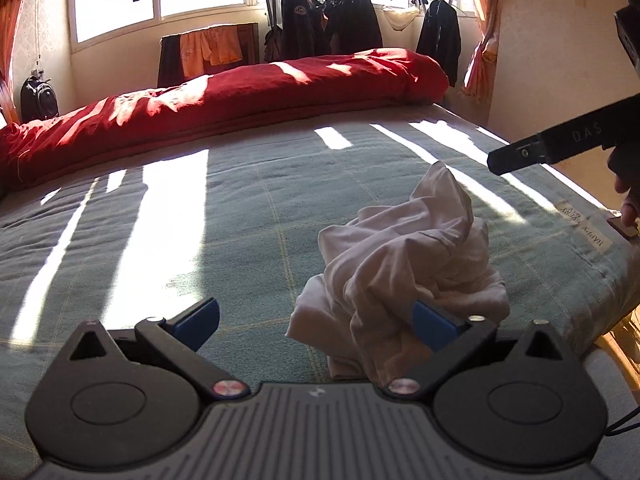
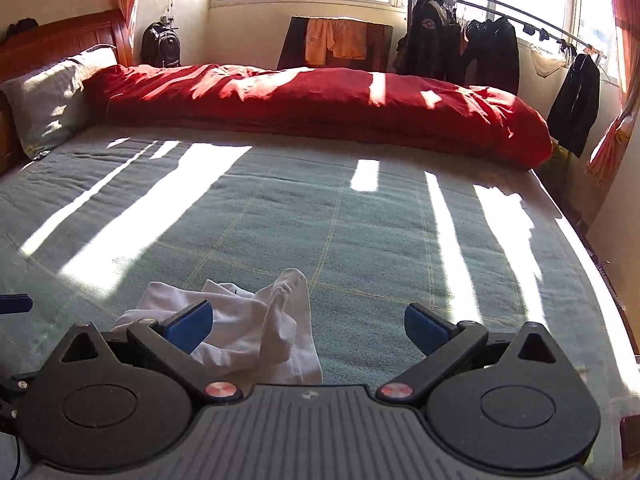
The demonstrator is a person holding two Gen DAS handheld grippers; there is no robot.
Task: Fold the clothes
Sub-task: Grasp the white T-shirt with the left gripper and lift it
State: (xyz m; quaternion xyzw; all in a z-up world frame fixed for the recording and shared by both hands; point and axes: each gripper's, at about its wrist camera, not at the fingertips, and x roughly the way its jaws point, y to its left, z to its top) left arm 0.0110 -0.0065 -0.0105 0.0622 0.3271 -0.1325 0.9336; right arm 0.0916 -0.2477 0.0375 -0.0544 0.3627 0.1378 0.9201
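The left claw (image 1: 316, 320) and right claw (image 2: 308, 326) both gape wide, gripping nothing, hovering low over a crumpled white cotton garment (image 1: 404, 264) heaped near the front edge of the green checked bed (image 2: 320, 208), seemingly poised either side to seize it.

I count one white garment (image 1: 404, 276) crumpled on one bed (image 2: 280, 216), one red duvet (image 2: 320, 108), one pillow (image 2: 52, 96), one backpack (image 2: 160, 44) and two claws: left (image 1: 320, 322), right (image 2: 308, 326).
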